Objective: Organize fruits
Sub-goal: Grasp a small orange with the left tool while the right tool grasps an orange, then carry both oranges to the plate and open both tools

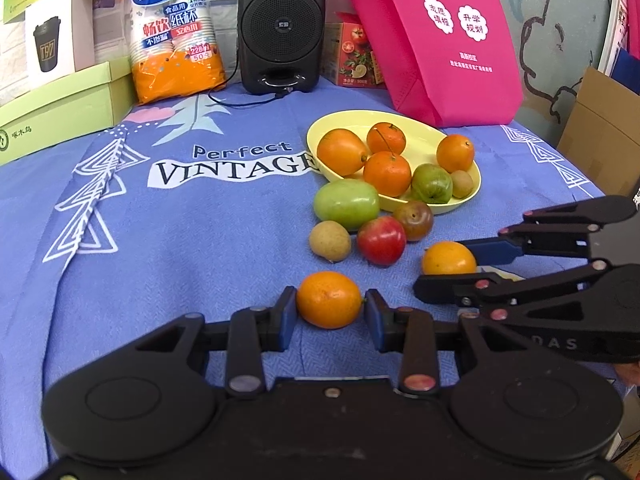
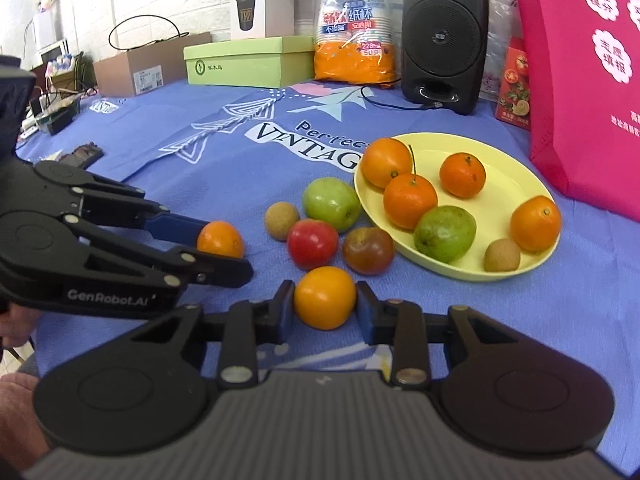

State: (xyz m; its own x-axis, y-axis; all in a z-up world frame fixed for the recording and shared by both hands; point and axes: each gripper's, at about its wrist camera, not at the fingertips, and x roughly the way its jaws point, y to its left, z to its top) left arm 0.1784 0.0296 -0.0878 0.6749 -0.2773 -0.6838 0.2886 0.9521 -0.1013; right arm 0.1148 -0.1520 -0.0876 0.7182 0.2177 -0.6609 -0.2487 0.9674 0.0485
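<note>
A yellow plate (image 1: 424, 128) (image 2: 516, 188) holds several oranges, a green fruit (image 2: 445, 233) and a small brown fruit. On the blue cloth beside it lie a green apple (image 1: 346, 203) (image 2: 331, 203), a red apple (image 1: 381, 240) (image 2: 313, 244), a dark plum (image 1: 413, 220) (image 2: 369, 250) and a brown fruit (image 1: 330, 240) (image 2: 281, 220). My left gripper (image 1: 330, 310) (image 2: 224, 246) is shut on an orange (image 1: 329, 299) (image 2: 220, 239) on the cloth. My right gripper (image 2: 325, 307) (image 1: 450, 266) is shut on another orange (image 2: 325, 297) (image 1: 449, 258) on the cloth.
A black speaker (image 1: 281, 24) (image 2: 444, 36), a pack of paper cups (image 1: 176, 32), green boxes (image 1: 60, 108) (image 2: 248, 60) and a pink bag (image 1: 440, 36) (image 2: 580, 80) stand along the back. A cardboard box (image 1: 600, 132) sits at the right edge.
</note>
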